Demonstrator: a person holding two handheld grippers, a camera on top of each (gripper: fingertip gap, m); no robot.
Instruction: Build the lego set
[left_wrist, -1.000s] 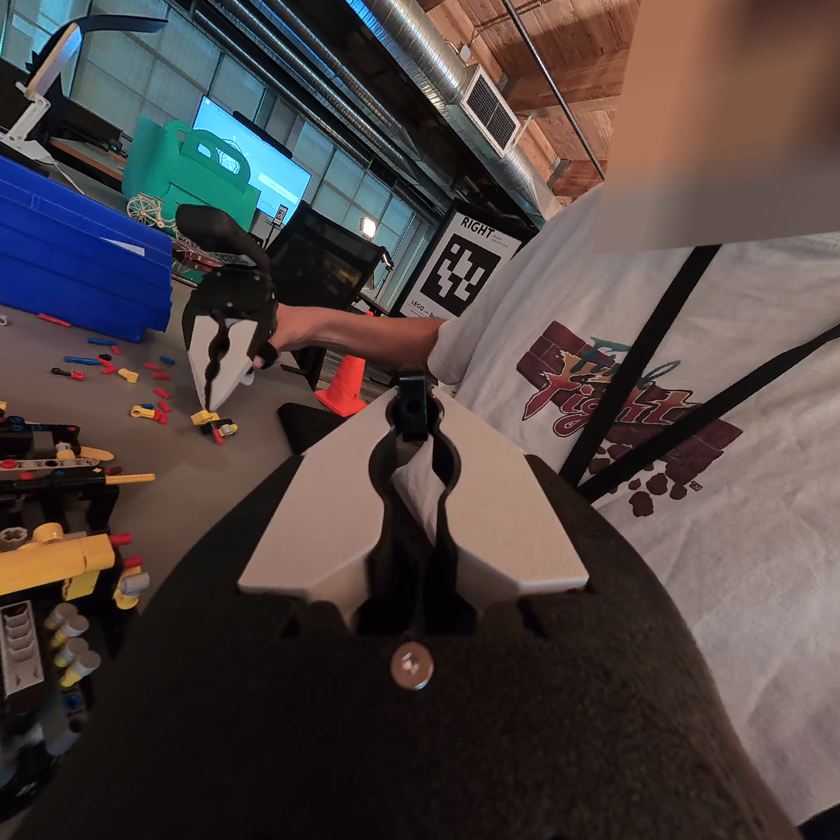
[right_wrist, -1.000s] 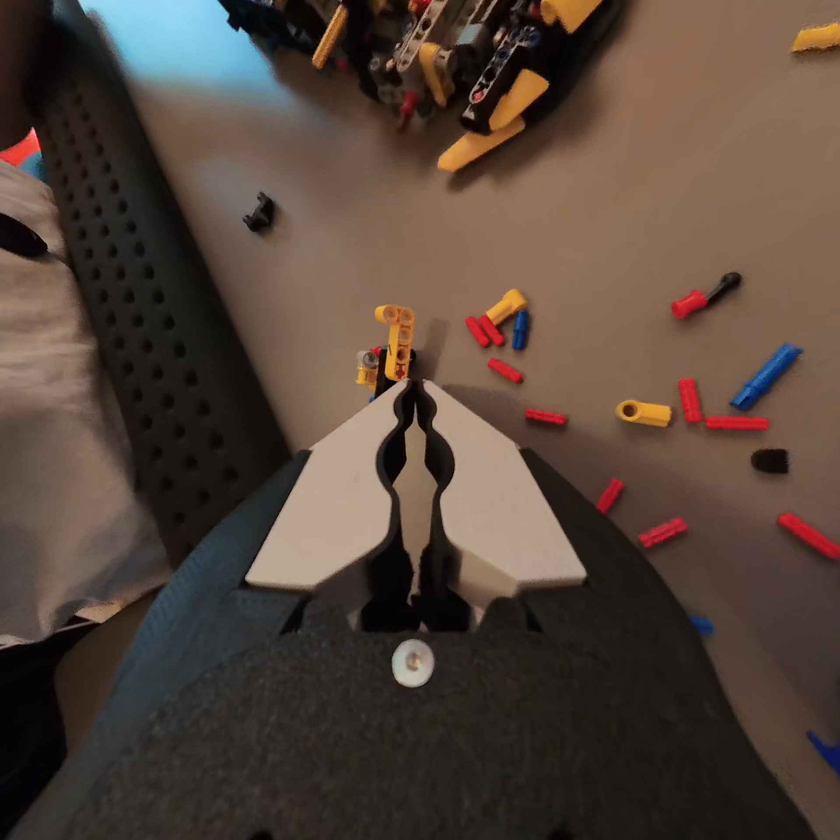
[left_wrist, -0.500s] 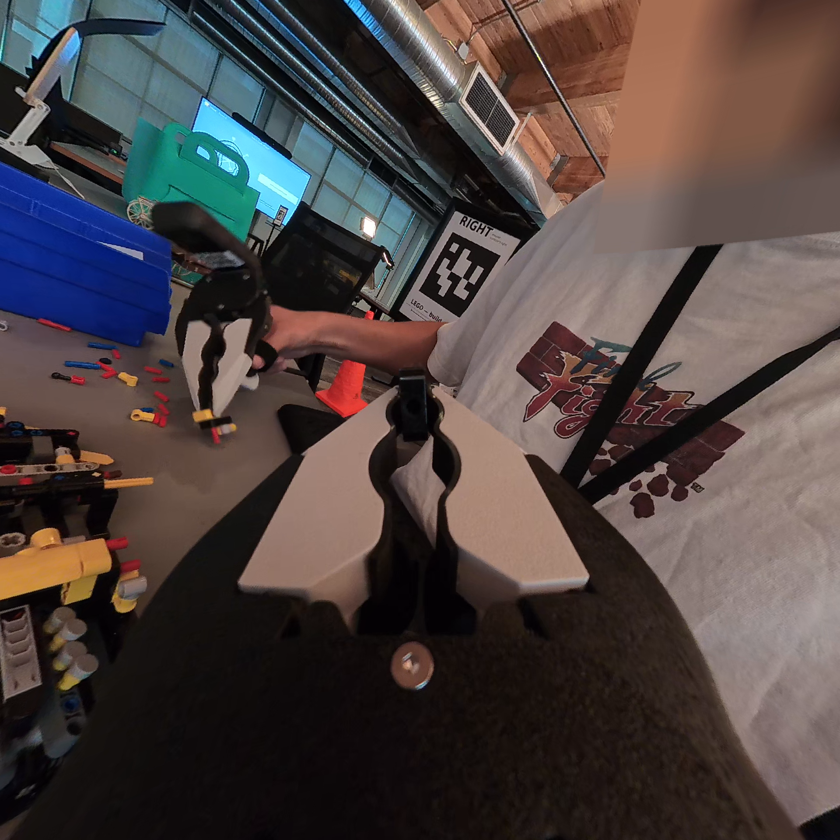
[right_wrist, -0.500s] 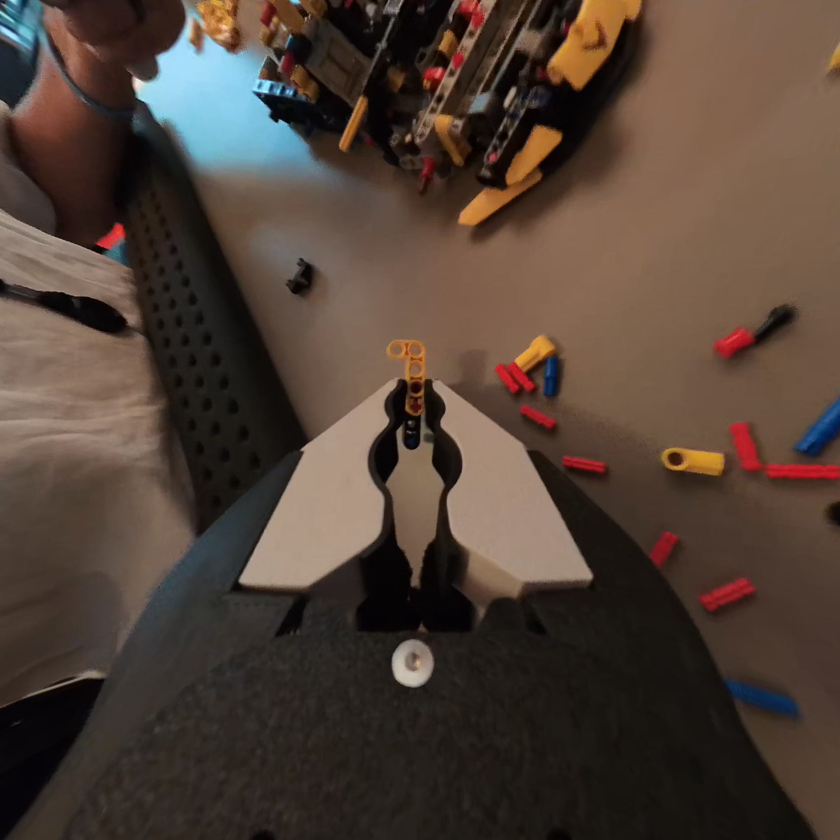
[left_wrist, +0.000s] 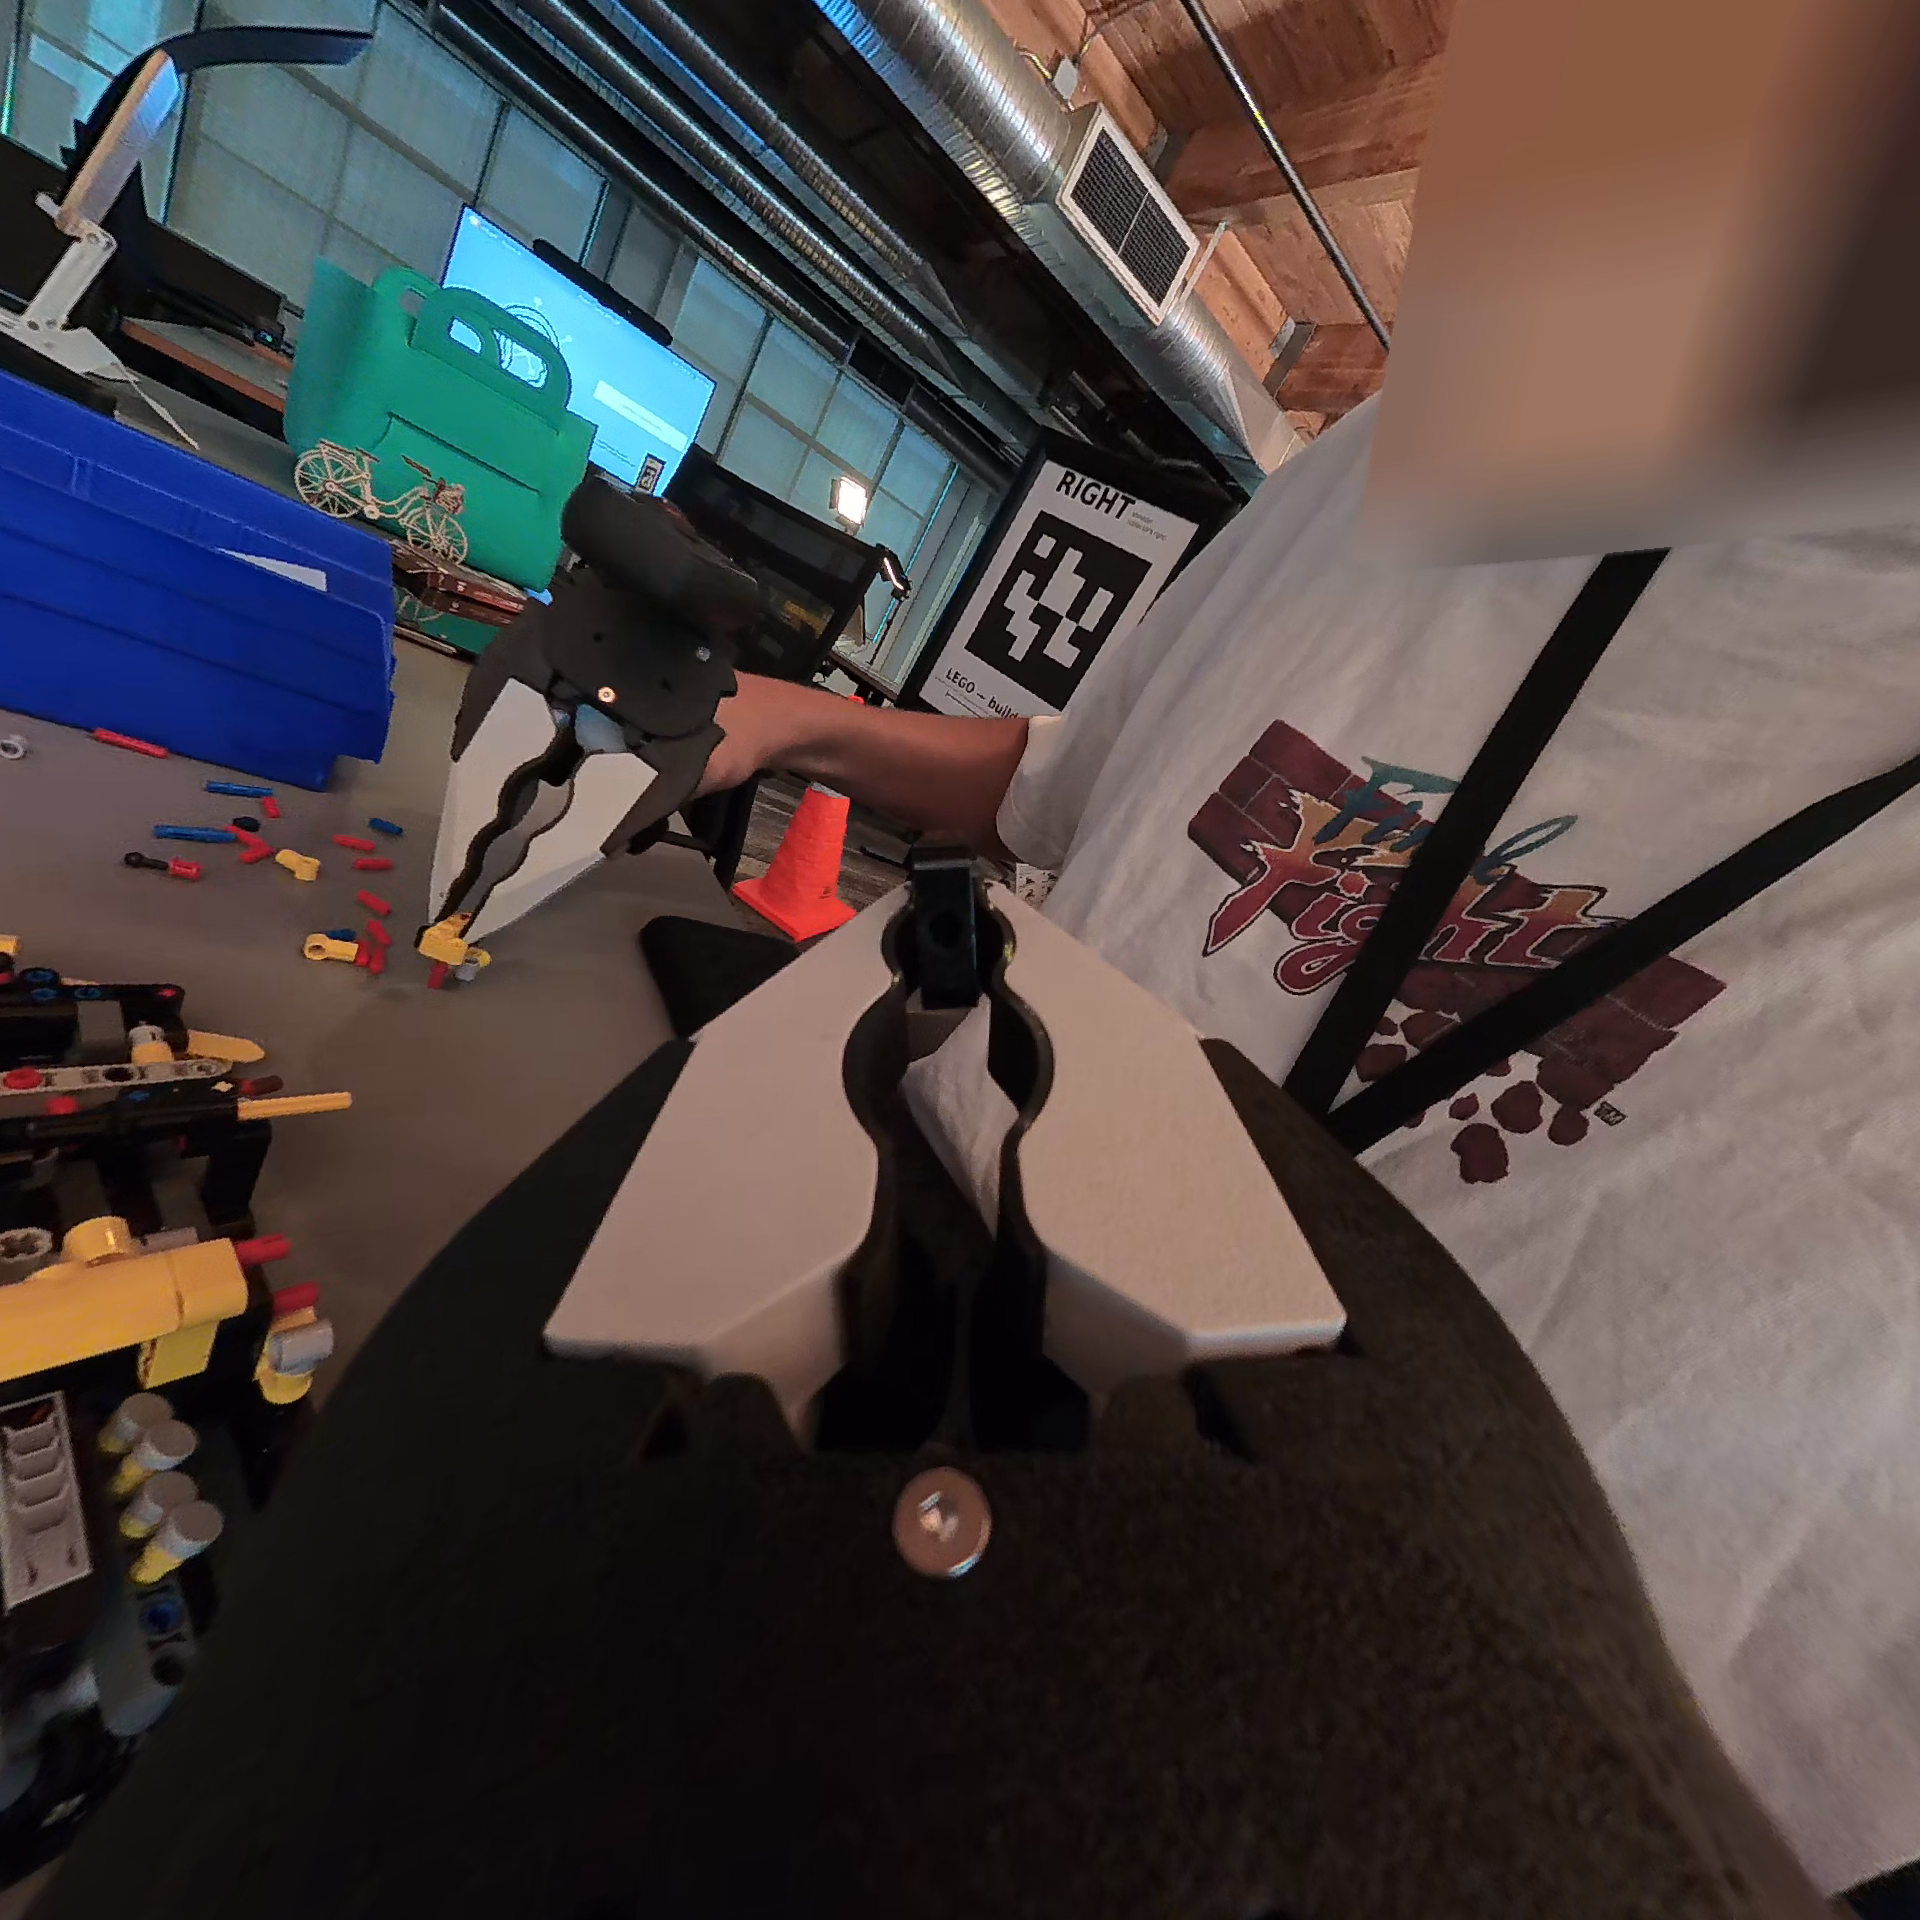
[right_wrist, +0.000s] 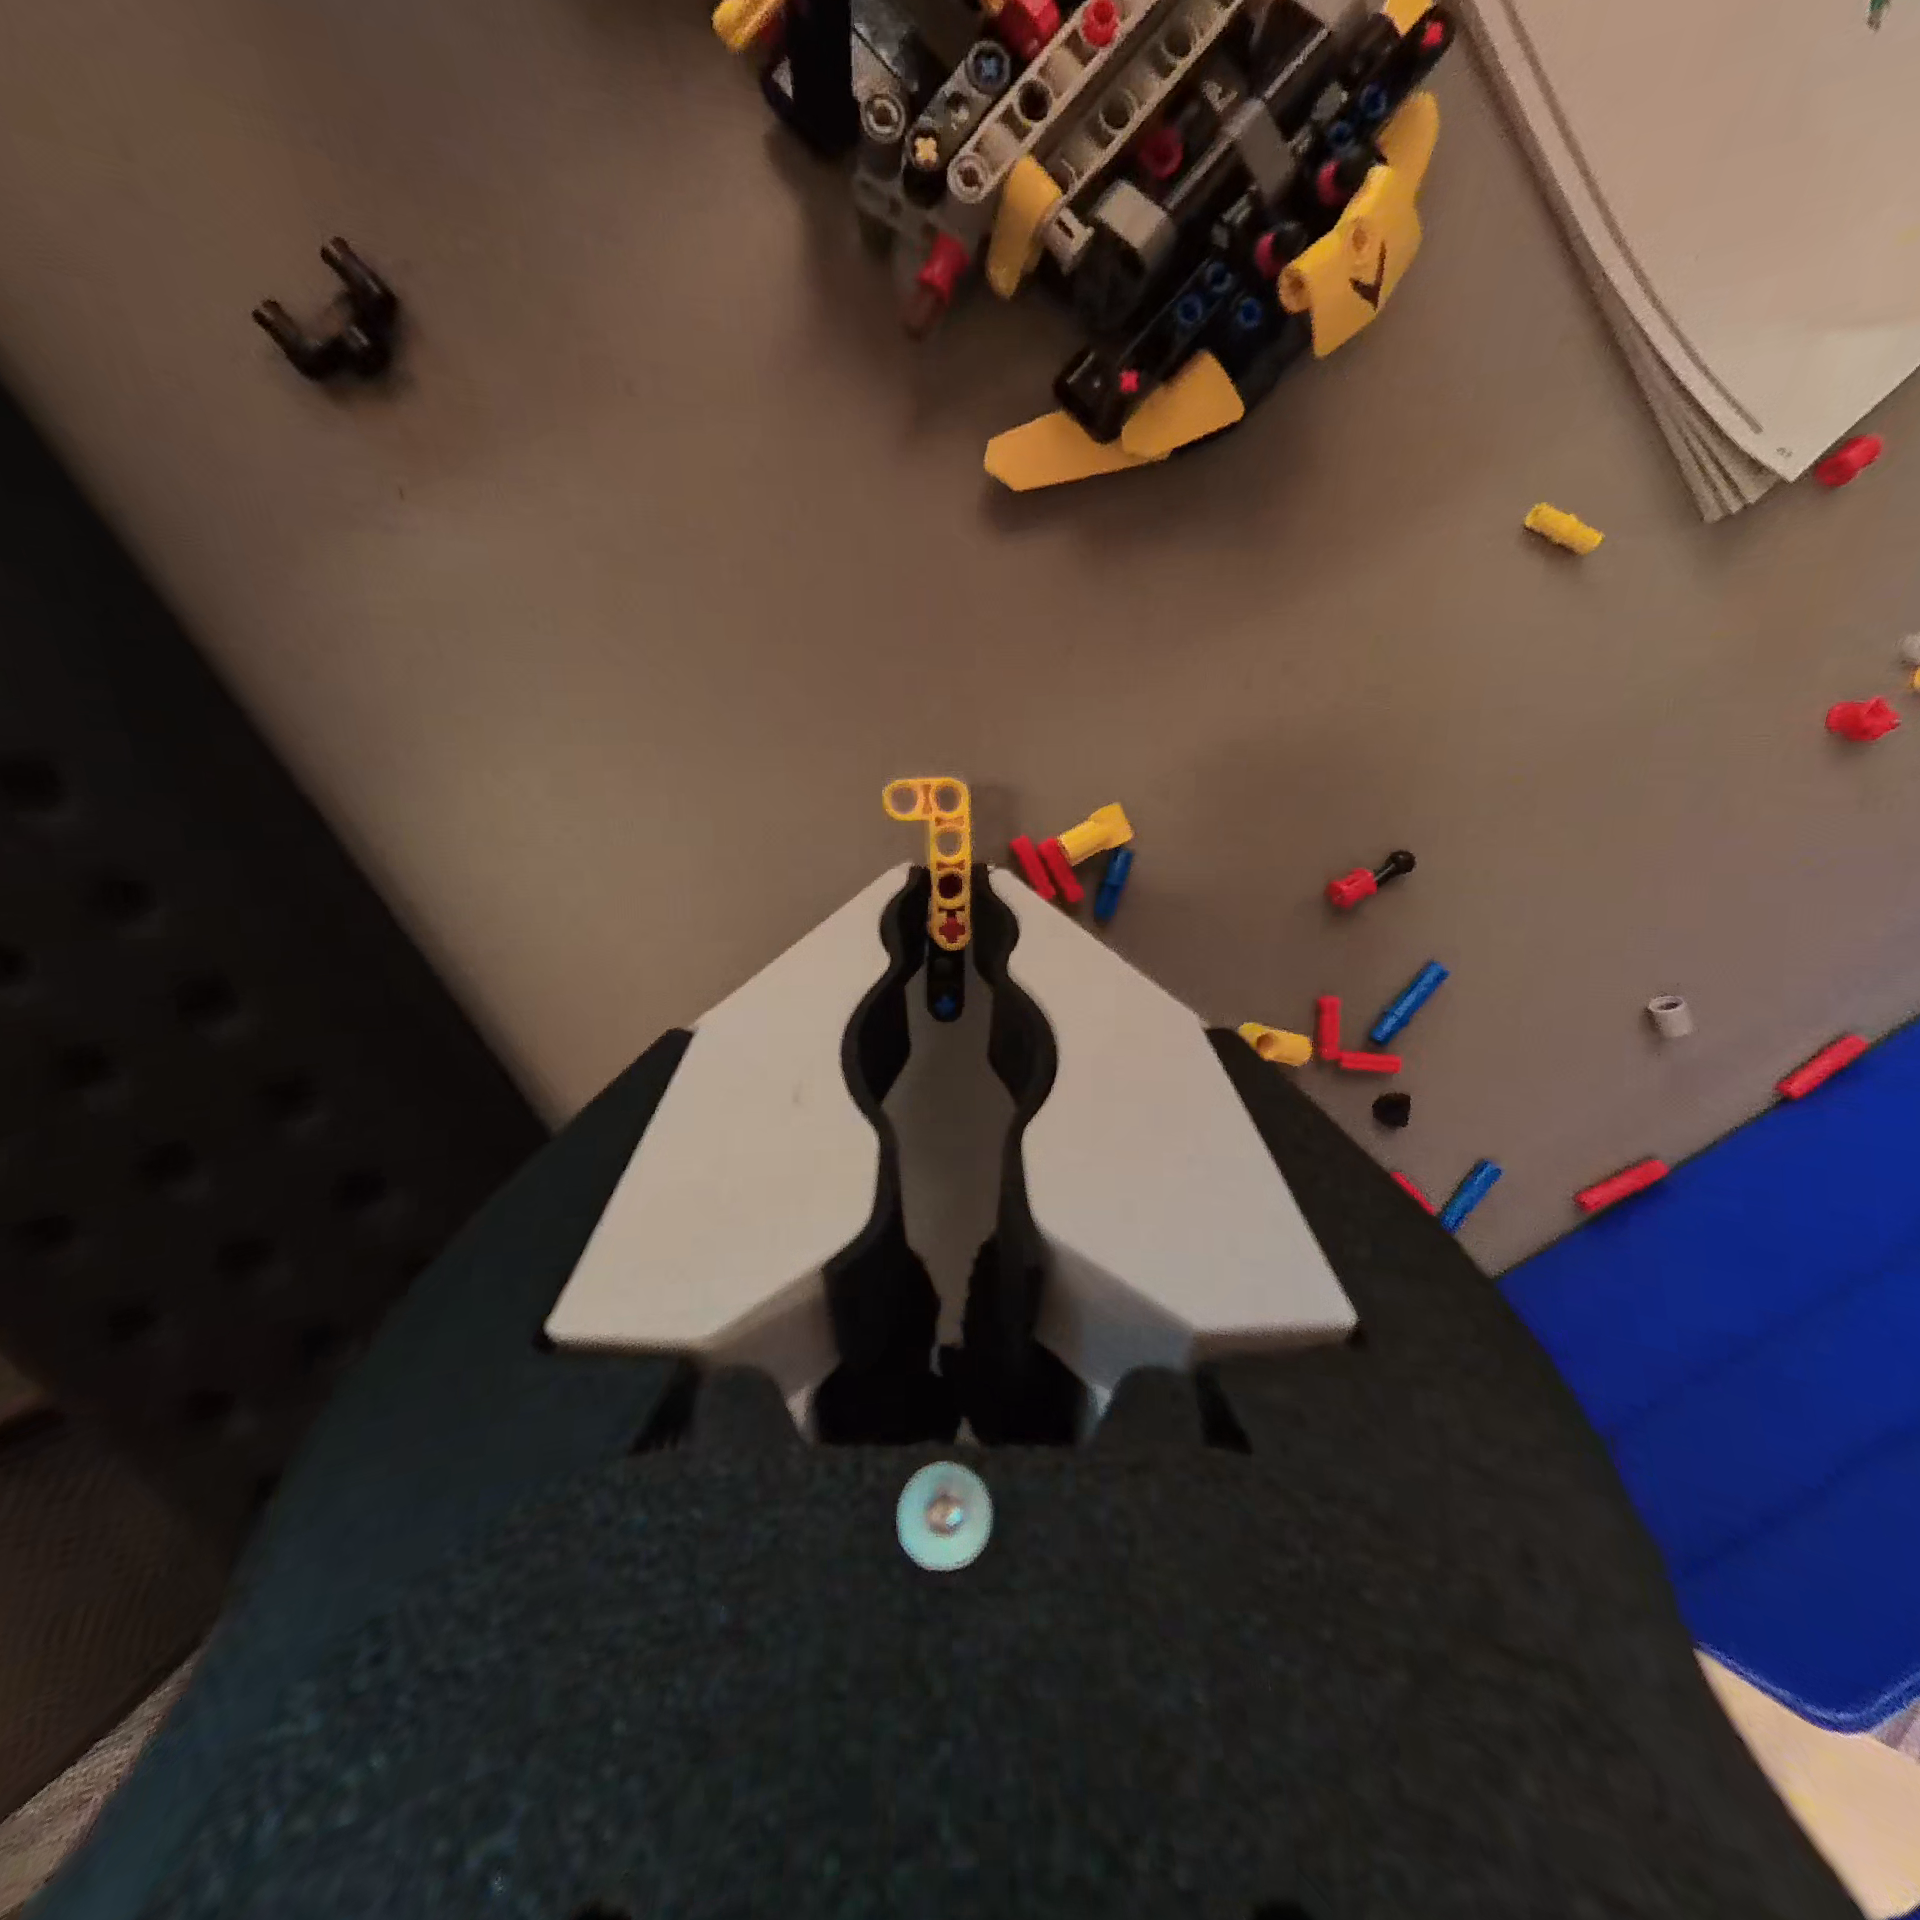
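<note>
1. Left wrist view: the left gripper (left_wrist: 940, 935) is raised and turned toward the person's white shirt (left_wrist: 1558, 1195), away from the grey table (left_wrist: 540, 1039). Its jaws stand narrow, pinching a small black piece (left_wrist: 943, 935) at the very tips.
2. Same view, farther off: the right gripper (left_wrist: 457, 928) points down at the table with a yellow piece at its tips, among scattered red, blue and yellow pins (left_wrist: 312, 862). I cannot tell here whether that piece touches the surface. The partly built yellow-and-black model (left_wrist: 114, 1299) sits at the left edge, and a blue bin (left_wrist: 187, 623) stands behind the pins.
3. Right wrist view: the right gripper (right_wrist: 951, 883) has its jaws nearly closed on a yellow L-shaped beam (right_wrist: 940, 852) with a black part (right_wrist: 943, 987) attached beneath it; the bent end sticks out past the tips.
4. Same view: the model (right_wrist: 1195, 208) lies well apart at the top, a paper stack (right_wrist: 1714, 208) beside it, and a loose black clip (right_wrist: 332, 312) to the upper left.
5. Risks, as I judge them: the beam is held only along its narrow edges, so a knock against the table could twist it or pop it free into the loose pins.
6. The black piece in the left jaws sits so near the tips that a slight easing could drop it off the table, out of both cameras' sight.
</note>
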